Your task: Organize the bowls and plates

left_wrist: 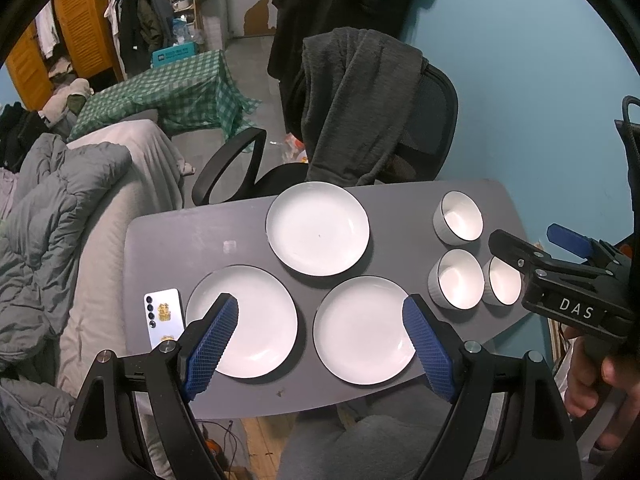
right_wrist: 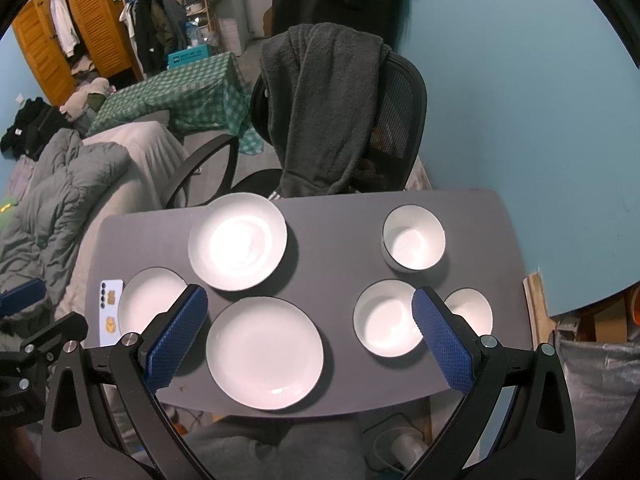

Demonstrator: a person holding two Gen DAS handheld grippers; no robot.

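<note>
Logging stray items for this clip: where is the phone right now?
The phone lies face down near the table's left edge, just left of the near-left plate; the right wrist view shows it there too.

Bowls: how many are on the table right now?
3, all at the table's right side: far bowl, near-left bowl, and near-right bowl, partly behind the right gripper finger. None stacked.

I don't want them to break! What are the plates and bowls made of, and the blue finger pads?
The plates and bowls look like glazed white ceramic, judging by shiny light spots and thin dark rims, though hard plastic can't be ruled out. The blue pads on the left gripper look like grippy rubber or soft plastic, matte with a criss-cross texture.
</note>
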